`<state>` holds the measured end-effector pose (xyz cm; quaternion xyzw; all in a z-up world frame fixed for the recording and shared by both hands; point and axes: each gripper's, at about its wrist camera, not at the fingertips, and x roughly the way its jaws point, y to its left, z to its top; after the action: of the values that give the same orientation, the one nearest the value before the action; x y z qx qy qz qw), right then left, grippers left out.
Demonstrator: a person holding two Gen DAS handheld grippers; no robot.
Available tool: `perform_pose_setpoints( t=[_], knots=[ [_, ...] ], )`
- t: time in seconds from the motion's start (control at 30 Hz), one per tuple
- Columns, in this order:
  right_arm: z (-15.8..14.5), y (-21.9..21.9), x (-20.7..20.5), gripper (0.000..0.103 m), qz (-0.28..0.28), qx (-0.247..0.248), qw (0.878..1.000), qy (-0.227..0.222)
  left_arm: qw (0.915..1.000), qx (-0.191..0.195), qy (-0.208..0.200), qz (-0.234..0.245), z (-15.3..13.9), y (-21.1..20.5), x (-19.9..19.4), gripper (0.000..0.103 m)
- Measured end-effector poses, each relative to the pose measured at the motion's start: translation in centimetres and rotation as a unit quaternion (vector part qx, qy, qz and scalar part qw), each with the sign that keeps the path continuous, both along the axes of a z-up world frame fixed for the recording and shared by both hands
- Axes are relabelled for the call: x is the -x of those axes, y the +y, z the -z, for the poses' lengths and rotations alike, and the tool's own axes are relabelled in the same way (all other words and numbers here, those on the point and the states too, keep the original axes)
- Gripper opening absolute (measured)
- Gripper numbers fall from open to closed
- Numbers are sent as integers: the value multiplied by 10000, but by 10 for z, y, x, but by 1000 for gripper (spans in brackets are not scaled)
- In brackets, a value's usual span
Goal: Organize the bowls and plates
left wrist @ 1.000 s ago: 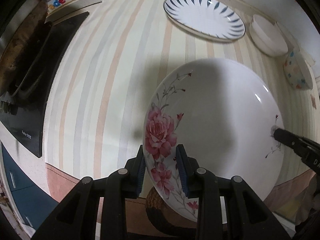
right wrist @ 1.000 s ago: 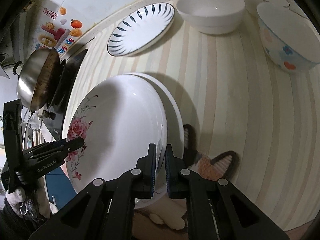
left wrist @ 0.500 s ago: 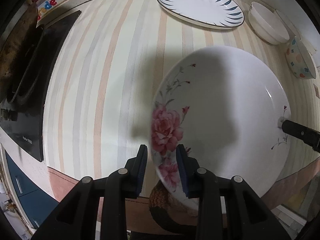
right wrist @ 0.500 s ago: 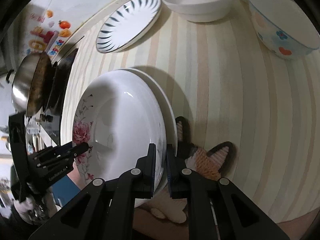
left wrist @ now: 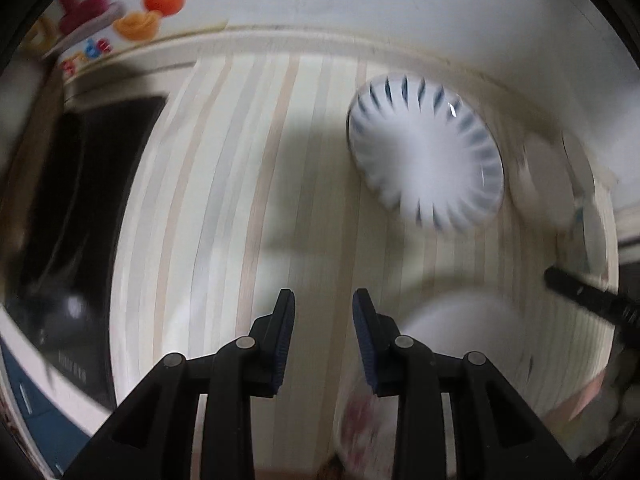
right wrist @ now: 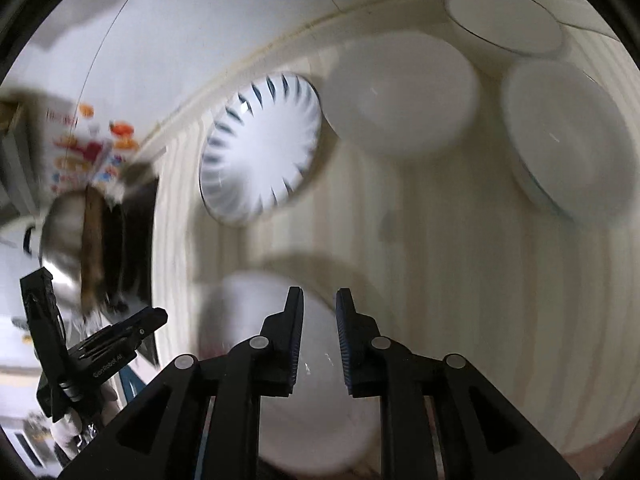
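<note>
Left gripper (left wrist: 323,300) gapes empty beside the flowered plate (left wrist: 460,344); right gripper (right wrist: 319,300), opening, is empty above it. Only the right view shows the pan (right wrist: 66,240).

**Black two-finger grippers with blue pads**

The left gripper (left wrist: 323,320) is a black plastic frame of angular linkage arms joined by round silver pins, its fingers faced with ribbed dark-blue pads (left wrist: 363,322). The right gripper (right wrist: 319,320) has the same build. Seen from the right wrist, the left unit carries small white lettering, too blurred to read fully.
</note>
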<state>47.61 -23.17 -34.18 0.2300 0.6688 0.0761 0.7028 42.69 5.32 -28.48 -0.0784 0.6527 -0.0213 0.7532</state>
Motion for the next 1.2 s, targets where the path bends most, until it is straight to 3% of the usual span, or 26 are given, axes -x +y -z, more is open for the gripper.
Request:
perform_pose_setpoints(
  t=[0.23,0.53,0.63,0.67,0.9,1.2],
  knots=[
    [43,25,-62,19,264,148,9995,93,9994,223,114,234,31,-6,-100,28],
    [78,19,-86,19,638,134,9970,411,9959,337,619,570,76,-14,-156,28],
    [88,21,-90,19,667,120,9967,439,9951,496,546,664,80,-19,-163,27],
    [88,23,-91,17,644,158,9971,365,9953,454,473,709,79,-21,-165,23],
    [78,36,-88,15,375,524,9979,-43,9959,119,121,893,71,-25,-151,17],
    [38,40,-78,15,101,603,9973,-406,9969,193,-191,743,37,-13,-105,17]
  ],
)
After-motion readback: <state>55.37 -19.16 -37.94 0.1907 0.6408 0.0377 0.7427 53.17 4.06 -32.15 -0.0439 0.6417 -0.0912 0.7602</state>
